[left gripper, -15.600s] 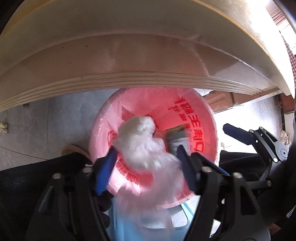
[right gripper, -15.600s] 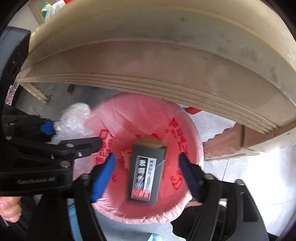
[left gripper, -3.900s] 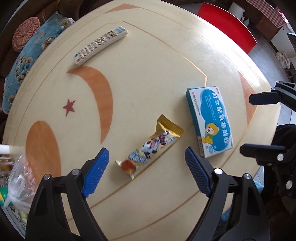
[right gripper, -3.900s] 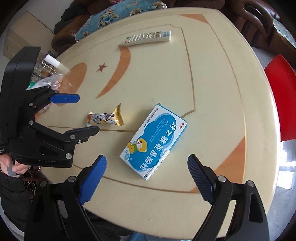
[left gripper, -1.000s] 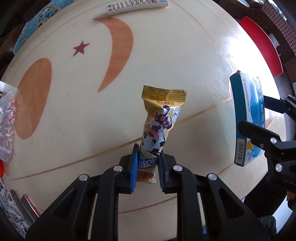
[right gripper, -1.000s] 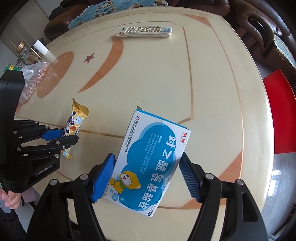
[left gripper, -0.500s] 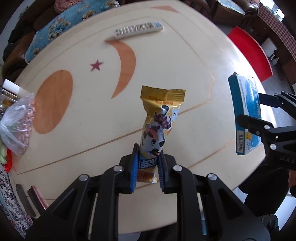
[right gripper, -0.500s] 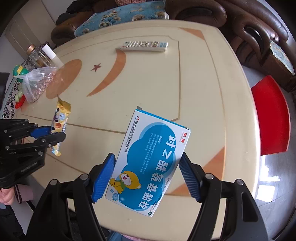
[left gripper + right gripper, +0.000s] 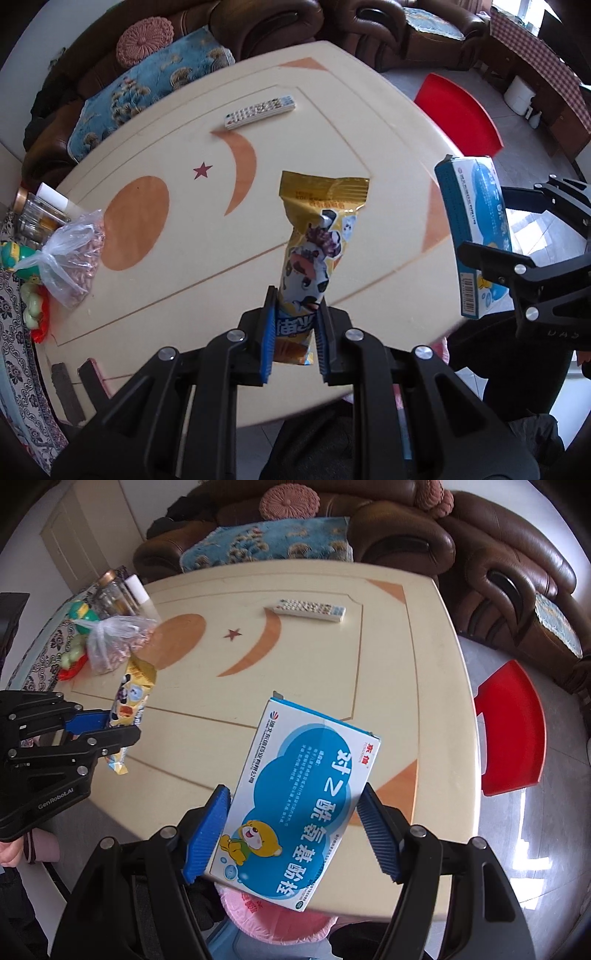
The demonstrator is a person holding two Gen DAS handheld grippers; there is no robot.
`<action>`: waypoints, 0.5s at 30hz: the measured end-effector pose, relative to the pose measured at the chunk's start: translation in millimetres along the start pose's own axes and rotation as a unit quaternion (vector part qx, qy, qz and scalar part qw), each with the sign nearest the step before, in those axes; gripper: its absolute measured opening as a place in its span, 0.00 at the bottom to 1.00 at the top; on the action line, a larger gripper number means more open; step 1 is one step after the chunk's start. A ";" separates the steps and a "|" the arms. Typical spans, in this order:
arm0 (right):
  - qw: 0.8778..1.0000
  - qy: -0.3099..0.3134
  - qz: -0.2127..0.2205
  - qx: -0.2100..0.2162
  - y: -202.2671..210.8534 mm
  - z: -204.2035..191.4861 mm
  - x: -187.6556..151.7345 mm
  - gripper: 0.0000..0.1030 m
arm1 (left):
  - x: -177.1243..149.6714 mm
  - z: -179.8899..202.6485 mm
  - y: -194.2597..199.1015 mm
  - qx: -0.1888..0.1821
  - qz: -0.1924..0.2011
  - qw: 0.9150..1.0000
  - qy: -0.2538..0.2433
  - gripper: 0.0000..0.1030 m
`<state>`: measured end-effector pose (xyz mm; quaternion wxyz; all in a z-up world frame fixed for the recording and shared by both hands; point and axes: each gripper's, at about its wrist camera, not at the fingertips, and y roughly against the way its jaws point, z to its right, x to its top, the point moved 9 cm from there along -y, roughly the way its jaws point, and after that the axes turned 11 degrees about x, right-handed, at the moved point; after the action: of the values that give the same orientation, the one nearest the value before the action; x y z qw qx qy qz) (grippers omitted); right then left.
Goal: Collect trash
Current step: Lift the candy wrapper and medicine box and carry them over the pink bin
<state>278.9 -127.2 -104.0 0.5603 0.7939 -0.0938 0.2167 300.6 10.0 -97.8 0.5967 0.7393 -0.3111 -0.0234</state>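
Since a second ago both loads have risen clear of the cream round table point(image 9: 406, 672). Left gripper point(image 9: 293, 334) is clamped on the gold cow-print snack wrapper point(image 9: 317, 251); right gripper point(image 9: 291, 830) is clamped on the blue-and-white cardboard medicine box point(image 9: 295, 805). The pink-lined bin point(image 9: 273, 919) sits at 6 o'clock, so disposal appears next.

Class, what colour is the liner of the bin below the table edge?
Pink, with red print; the bin liner shows best in the right wrist view.

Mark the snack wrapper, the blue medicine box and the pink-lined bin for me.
snack wrapper point(image 9: 314, 254): left wrist view, on the printed cow at mid-pack.
blue medicine box point(image 9: 303, 797): right wrist view, on its blue front face.
pink-lined bin point(image 9: 273, 921): right wrist view, on the pink liner at the rim below the box.
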 end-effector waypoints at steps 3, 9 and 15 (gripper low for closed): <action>1.000 0.008 0.006 0.004 14.4 -8.0 -12.0 0.67 | -11.4 8.0 18.2 0.002 0.009 1.000 -0.003 0.19; 1.000 0.022 0.007 0.014 32.8 -21.6 -45.4 0.67 | -36.9 29.6 39.8 0.003 0.020 1.000 -0.011 0.19; 0.999 0.032 0.004 0.012 37.8 -26.3 -74.8 0.67 | -62.2 63.6 50.3 -0.008 0.029 0.999 -0.030 0.19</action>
<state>191.4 -123.2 -98.2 0.5526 0.7928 -0.0762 0.2454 202.9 -19.6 -91.8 0.5938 0.7240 -0.3497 -0.0306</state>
